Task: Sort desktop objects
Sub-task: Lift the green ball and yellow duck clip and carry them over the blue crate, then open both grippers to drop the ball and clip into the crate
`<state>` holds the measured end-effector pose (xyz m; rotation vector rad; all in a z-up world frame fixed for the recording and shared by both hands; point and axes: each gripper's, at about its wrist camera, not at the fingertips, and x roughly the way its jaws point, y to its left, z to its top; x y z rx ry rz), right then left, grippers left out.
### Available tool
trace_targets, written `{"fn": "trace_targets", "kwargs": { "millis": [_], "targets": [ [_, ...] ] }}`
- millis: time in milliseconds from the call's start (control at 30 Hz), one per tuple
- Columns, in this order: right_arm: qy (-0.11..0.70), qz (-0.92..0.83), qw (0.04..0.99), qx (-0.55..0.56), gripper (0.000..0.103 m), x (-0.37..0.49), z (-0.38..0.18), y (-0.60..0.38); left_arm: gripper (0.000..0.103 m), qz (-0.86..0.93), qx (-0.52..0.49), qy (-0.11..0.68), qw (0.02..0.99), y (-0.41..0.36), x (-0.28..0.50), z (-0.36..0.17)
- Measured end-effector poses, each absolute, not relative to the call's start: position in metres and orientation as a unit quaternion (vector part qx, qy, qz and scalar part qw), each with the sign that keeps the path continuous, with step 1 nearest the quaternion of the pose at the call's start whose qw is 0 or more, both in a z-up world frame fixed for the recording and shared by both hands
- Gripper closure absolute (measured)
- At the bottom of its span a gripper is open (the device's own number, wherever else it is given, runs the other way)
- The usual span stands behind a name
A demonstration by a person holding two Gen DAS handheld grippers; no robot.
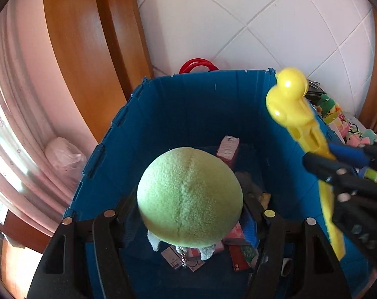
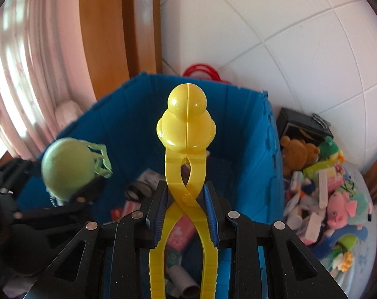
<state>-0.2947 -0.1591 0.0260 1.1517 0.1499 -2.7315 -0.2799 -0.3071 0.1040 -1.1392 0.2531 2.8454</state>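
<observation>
Duck-shaped snowball clamp (image 2: 186,134), yellow plastic, was held by the right gripper (image 2: 186,214), whose jaws were clamped on its crossed arms just behind the pivot. Its long axis ran straight out along the fingers; the closed duck mould pointed away from the gripper, raised over the blue crate (image 2: 248,154), with the two ribbed handles trailing back under the gripper.

Green plush ball toy (image 1: 189,196), round, with a stitched seam and pale tassel legs beneath, was held over the same crate's near-left part. It sat between the fingers of the left gripper (image 1: 188,215), jaws set against its sides.

Blue crate: folding plastic, ribbed walls, open top, with small boxes (image 1: 228,149) and cardboard tubes on its floor. Red handles (image 1: 197,66) showed behind its far wall.

Right of the crate, a heap of plush toys (image 2: 330,199) and packets lay on a light blue patterned cloth (image 2: 358,249). White tiled wall (image 2: 288,37) stood behind the crate, with a wooden frame (image 1: 88,49) and pink curtain (image 1: 19,99) to its left.
</observation>
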Motion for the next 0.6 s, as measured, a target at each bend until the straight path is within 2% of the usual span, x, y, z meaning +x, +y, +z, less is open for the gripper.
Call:
{"fn": "trace_targets", "kwargs": {
  "millis": [367,400,433,567,600],
  "targets": [
    [0.088,-0.921,0.016,0.379,0.072,-0.3,0.006,-0.163,0.032,0.929,-0.361,0.054,0.051,-0.321,-0.282,0.095],
    [0.089,-0.923,0.009,0.375,0.061,-0.299,0.007,-0.164,0.032,0.93,-0.359,0.054,0.05,-0.32,-0.281,0.096],
    [0.091,-0.925,0.005,0.369,0.04,-0.297,0.01,-0.164,0.032,0.932,-0.354,0.057,0.046,-0.318,-0.279,0.097],
    [0.101,-0.933,-0.018,0.345,0.021,-0.288,0.021,-0.161,0.031,0.936,-0.347,0.05,0.038,-0.32,-0.276,0.102],
    [0.098,-0.935,-0.019,0.341,0.009,-0.286,0.023,-0.159,0.031,0.937,-0.345,0.046,0.038,-0.323,-0.275,0.103]
  ]
}}
